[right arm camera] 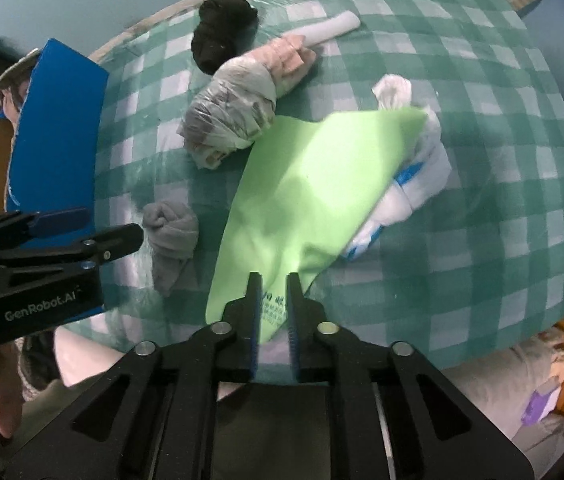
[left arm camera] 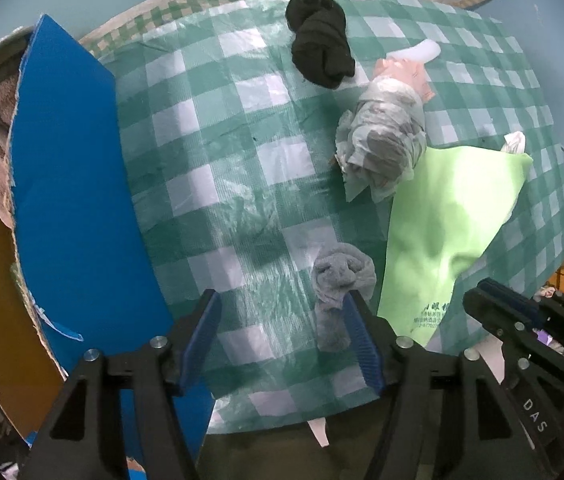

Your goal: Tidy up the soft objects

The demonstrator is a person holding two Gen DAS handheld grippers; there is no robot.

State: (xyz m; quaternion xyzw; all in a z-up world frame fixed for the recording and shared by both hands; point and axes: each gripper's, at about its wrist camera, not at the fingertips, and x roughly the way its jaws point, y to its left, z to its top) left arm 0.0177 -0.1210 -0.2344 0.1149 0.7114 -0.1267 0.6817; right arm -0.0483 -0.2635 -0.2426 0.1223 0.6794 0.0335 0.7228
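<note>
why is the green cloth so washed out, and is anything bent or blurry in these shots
Left wrist view: light blows out the middle of the green cloth, and the plastic-covered checked tablecloth shows white sheen; fisheye bows the blue board. Right wrist view: the same glare on the cloth, its far edge smeared, the table curved dome-like.

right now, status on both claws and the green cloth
Left claw open beside grey sock. Right claw pinching green cloth. Cloth overlaps white bundle.

Your left gripper (left arm camera: pixel 282 336), black angular frame, ribbed blue pads (left arm camera: pixel 201 340), silver round screws, white "GenRobot.AI" lettering on its side, your right gripper (right arm camera: pixel 273 308) alike, "DAS" marking, your bare-skinned hand (right arm camera: pixel 0 396) behind.
</note>
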